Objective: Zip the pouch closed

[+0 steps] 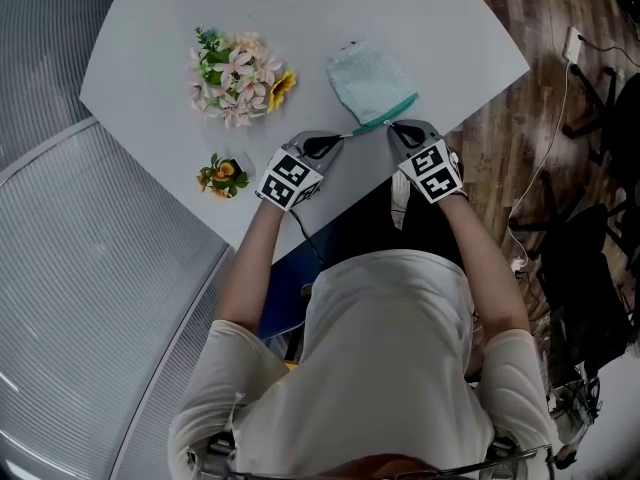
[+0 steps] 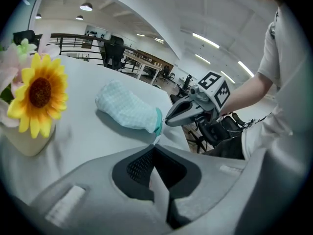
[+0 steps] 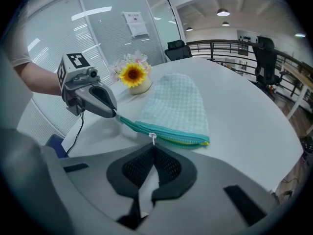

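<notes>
While a pink-and-yellow flower bunch (image 1: 238, 76) lies left of the mint-green checked fabric pouch (image 1: 372, 83) on the white table (image 1: 450, 23), the left gripper (image 1: 343, 137) clamps the pouch's teal zipper end (image 3: 120, 119) and the right gripper (image 1: 391, 126) pinches its white zipper pull (image 3: 153, 136).

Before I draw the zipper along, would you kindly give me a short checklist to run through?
1. Fingers of the right gripper shut on the zipper pull: ok.
2. The left gripper pinches the end of the pouch: ok.
3. The zipper lies stretched straight between the two grippers: ok.
4. Zipper fully closed: not ok; yellow lining shows beyond the pull.
5. The flowers stand apart from the pouch: ok.
6. Teeth ahead of the pull free of snags: cannot tell.
</notes>
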Tool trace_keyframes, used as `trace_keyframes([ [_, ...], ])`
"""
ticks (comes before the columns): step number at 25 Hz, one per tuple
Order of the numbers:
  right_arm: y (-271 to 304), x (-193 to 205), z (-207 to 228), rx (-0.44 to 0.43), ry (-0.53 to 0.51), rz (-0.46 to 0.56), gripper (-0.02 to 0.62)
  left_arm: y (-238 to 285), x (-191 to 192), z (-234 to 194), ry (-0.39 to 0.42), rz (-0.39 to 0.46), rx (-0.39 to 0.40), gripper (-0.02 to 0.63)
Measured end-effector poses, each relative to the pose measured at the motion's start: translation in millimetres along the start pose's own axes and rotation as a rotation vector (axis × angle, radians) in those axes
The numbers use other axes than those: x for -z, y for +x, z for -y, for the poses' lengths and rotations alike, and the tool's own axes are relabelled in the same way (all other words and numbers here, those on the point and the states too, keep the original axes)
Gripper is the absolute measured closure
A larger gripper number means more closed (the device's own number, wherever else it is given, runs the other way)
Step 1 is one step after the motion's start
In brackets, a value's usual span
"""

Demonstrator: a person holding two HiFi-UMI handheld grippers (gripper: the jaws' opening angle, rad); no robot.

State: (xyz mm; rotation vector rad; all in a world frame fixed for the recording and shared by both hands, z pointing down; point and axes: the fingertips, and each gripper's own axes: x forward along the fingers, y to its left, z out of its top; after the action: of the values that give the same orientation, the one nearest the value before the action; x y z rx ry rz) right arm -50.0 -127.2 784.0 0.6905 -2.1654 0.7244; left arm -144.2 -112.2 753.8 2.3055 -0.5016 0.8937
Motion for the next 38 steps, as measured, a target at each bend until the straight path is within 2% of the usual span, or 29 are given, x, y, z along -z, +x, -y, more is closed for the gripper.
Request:
trace_keyframes([
  [15, -11.8, 12.9, 38.5, 0.025, -0.028, -0.059, 0.592, -19.6, 23.9, -21.5, -0.125, 0.026, -0.148, 0.588],
  [24, -14.5, 12.1, 55.4, 0.060, -0.067, -0.080, 0.588, -10.3, 19.1, -5.8, -0.137, 0.026, -0.215, 0.586],
  [28, -17.3, 14.2, 59.4, 0.038, -0.118, -0.110, 0.575, -9.6, 16.2, -0.7, -0.165, 0.034, -0.260, 0.584],
  [30, -21.2, 13.3, 59.3, 0.021, -0.138, -0.112, 0.529, -12.2, 14.2, 2.6, -0.189, 0.047, -0.284, 0.575],
  [38, -72.9, -12.1, 46.4, -0.075, -0.291, -0.071, 0.529, -39.6, -9.8, 34.7, -0.270, 0.141, -0.433, 0.560],
])
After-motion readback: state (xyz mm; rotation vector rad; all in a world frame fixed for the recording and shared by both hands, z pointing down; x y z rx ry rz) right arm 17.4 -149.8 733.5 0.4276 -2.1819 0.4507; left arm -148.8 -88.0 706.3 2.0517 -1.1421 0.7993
